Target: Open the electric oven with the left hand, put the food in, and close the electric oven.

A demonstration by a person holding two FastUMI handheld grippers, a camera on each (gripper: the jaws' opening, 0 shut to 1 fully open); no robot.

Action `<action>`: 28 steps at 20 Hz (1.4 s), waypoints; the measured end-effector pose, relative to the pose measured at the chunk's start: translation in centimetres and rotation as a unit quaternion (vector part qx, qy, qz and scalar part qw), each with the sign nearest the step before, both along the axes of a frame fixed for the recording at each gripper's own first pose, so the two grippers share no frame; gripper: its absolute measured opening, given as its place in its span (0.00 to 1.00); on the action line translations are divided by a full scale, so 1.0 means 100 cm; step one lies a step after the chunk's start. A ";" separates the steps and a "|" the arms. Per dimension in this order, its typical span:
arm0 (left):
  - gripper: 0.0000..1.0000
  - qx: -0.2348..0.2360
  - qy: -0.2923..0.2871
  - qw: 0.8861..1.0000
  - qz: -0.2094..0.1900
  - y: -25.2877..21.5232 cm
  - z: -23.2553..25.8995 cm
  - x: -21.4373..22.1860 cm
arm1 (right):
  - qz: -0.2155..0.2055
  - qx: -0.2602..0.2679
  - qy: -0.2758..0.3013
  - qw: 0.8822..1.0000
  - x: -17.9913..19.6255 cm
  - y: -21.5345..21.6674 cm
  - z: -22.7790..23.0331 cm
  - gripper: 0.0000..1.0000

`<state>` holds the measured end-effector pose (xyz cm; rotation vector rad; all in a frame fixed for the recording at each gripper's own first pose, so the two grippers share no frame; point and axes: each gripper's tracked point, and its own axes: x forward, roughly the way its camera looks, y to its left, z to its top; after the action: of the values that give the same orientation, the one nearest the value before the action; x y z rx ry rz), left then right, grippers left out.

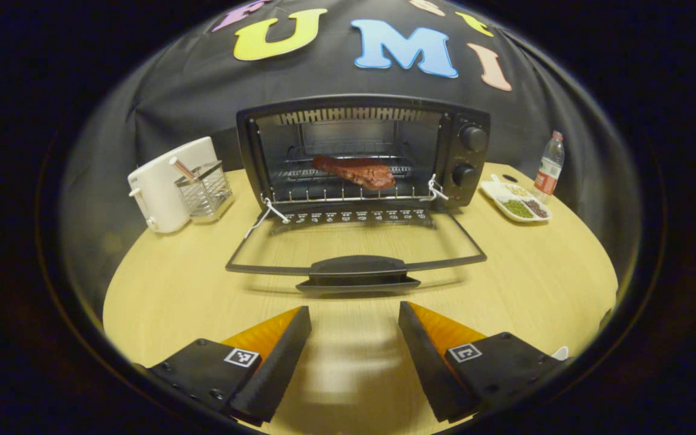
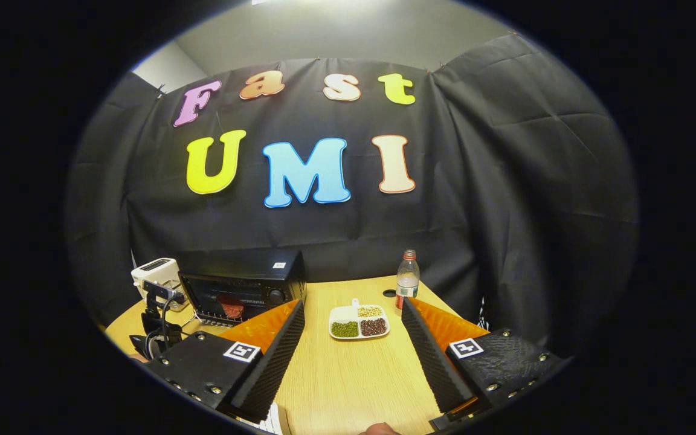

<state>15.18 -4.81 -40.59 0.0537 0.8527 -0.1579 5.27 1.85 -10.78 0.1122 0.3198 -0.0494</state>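
Observation:
The black electric oven [image 1: 363, 151] stands at the back of the round wooden table, its glass door [image 1: 357, 241] folded flat down toward me. A reddish-brown piece of meat [image 1: 355, 171] lies on the wire rack inside. My left gripper [image 1: 354, 323] is open, low over the table, just short of the door's handle [image 1: 357, 267], holding nothing. In the right gripper view the oven [image 2: 242, 290] sits far left with the meat [image 2: 231, 306] visible inside. My right gripper [image 2: 353, 329] is open and empty above the table, and the other gripper [image 2: 157, 329] shows left of its left finger.
A white toaster [image 1: 164, 184] and a wire-mesh holder [image 1: 204, 190] stand left of the oven. A white divided dish of beans [image 1: 517, 202] and a water bottle [image 1: 548, 166] sit to its right; dish [image 2: 359, 321] and bottle [image 2: 407, 280] lie ahead of my right gripper.

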 end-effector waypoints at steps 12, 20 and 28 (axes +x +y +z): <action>0.98 0.005 0.022 1.000 -0.008 -0.008 -0.016 0.018 | 0.010 -0.012 -0.001 1.000 0.013 0.011 0.001 0.98; 0.97 0.019 -0.013 1.000 -0.015 -0.008 0.006 0.019 | 0.007 -0.015 -0.007 1.000 0.010 0.005 0.005 0.98; 0.97 0.008 -0.059 0.998 -0.012 -0.007 0.059 0.042 | 0.006 0.001 -0.007 1.000 0.016 0.009 -0.002 0.98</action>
<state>19.34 -5.49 -34.69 0.0869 0.7360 -0.1686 6.84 2.74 -10.98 0.1131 0.3064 -0.0369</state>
